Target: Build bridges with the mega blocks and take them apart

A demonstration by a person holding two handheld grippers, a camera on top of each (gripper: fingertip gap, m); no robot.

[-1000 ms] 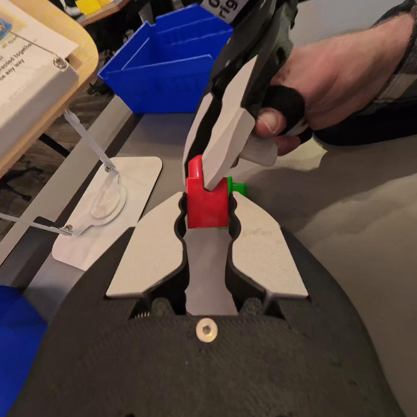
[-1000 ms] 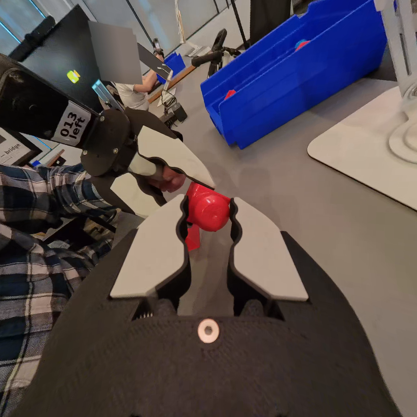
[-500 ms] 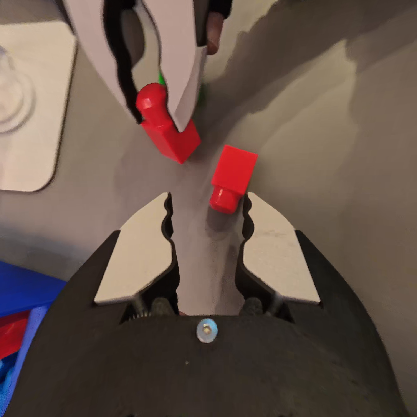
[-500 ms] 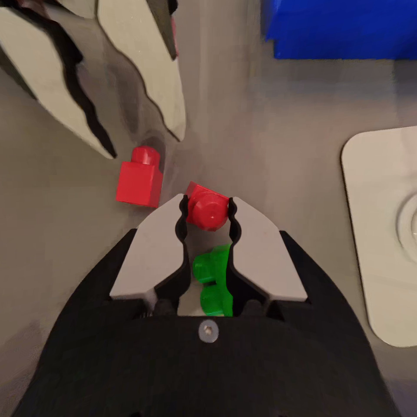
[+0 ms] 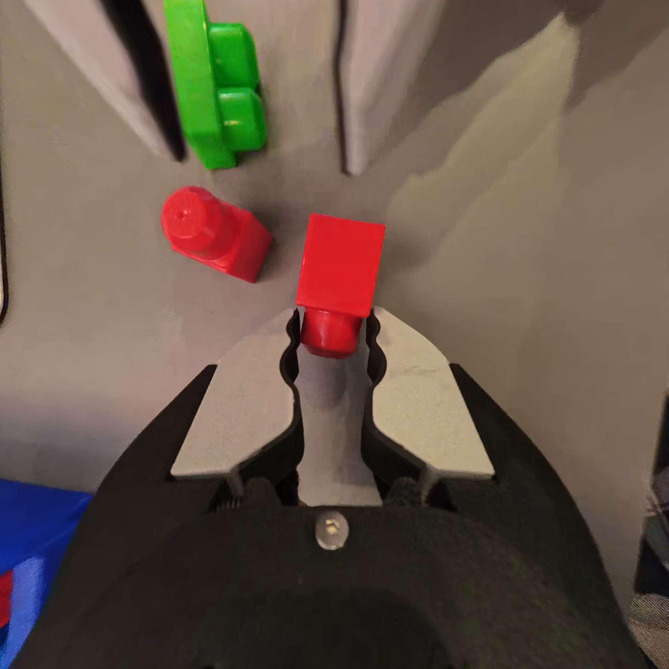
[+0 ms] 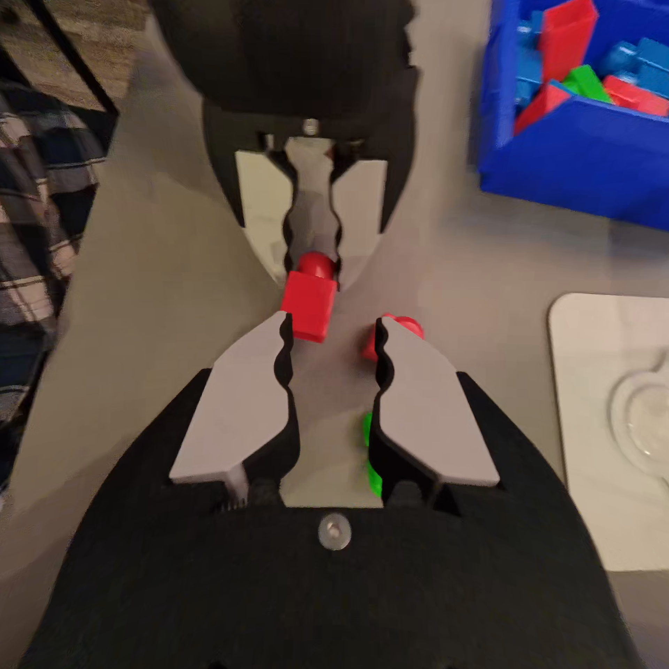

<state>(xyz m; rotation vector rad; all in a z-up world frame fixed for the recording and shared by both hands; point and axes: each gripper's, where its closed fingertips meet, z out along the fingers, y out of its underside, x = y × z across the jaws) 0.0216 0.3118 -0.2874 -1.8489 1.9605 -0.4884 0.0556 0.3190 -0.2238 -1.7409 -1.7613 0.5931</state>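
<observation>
left gripper (image 5: 333,327): fingers closed on the stud of a small red plastic block (image 5: 340,264) lying on the grey tabletop (image 5: 506,289). right gripper (image 6: 331,336): fingers spread, nothing held.

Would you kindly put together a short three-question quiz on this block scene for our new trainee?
1. True or false: the green block is stacked on a red block.
2. The left gripper has its fingertips around which part of the red block? A. its round stud B. its square body C. nothing
3. Fill in: spare blocks sit in a ____ bin.

Key: 1. False, it lies apart on the table. 2. A. 3. Blue.
</observation>
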